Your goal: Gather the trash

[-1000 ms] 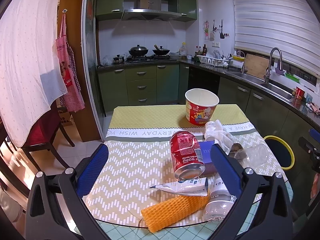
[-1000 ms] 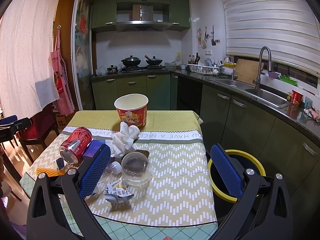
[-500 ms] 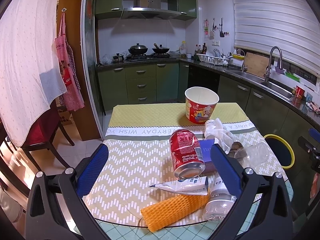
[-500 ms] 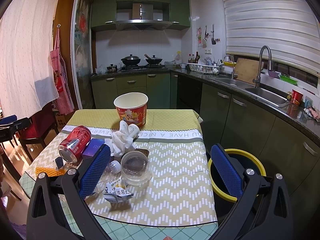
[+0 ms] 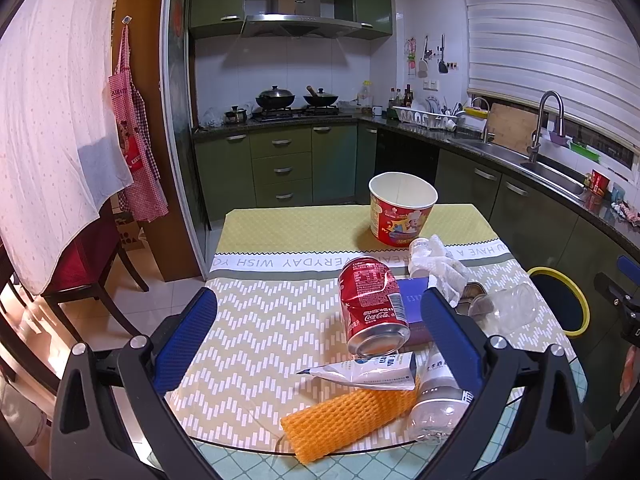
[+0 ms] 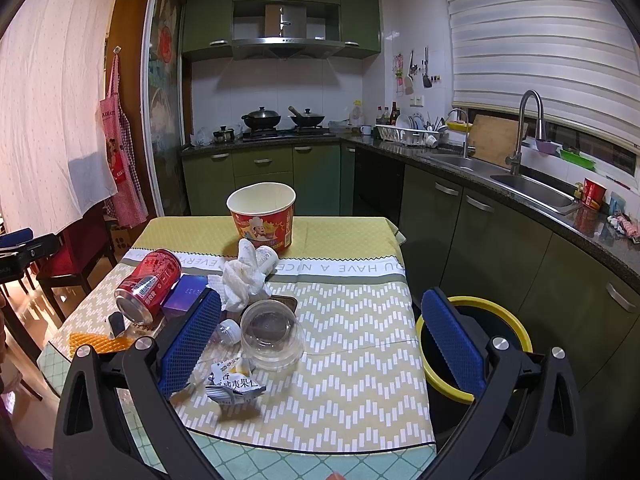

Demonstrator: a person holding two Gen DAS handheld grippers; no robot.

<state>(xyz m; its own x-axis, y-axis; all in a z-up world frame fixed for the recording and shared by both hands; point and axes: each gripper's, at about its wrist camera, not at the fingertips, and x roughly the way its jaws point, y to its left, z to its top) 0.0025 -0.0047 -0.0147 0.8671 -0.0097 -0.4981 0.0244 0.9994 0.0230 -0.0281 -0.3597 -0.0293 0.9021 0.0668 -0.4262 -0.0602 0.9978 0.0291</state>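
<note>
Trash lies on the table [image 5: 260,320]: a dented red cola can [image 5: 372,308] [image 6: 148,284] on its side, an orange foam net [image 5: 348,418], a white sachet [image 5: 364,372], a clear plastic bottle [image 5: 436,400], a blue box [image 5: 412,304], crumpled tissue [image 6: 244,276], a clear cup [image 6: 272,334], a crumpled wrapper [image 6: 234,386] and a red paper bucket [image 6: 262,216]. My left gripper [image 5: 320,336] hovers open above the table's near edge, the can between its fingers' line of sight. My right gripper [image 6: 316,332] is open, the cup just ahead of it.
A yellow-rimmed bin [image 6: 476,344] stands on the floor right of the table, also in the left wrist view [image 5: 560,304]. Green kitchen cabinets [image 6: 480,232] and a sink run along the right. A dark chair [image 5: 84,264] stands left of the table.
Both grippers have barely shifted; the views are nearly the same. Nothing on the table has moved.
</note>
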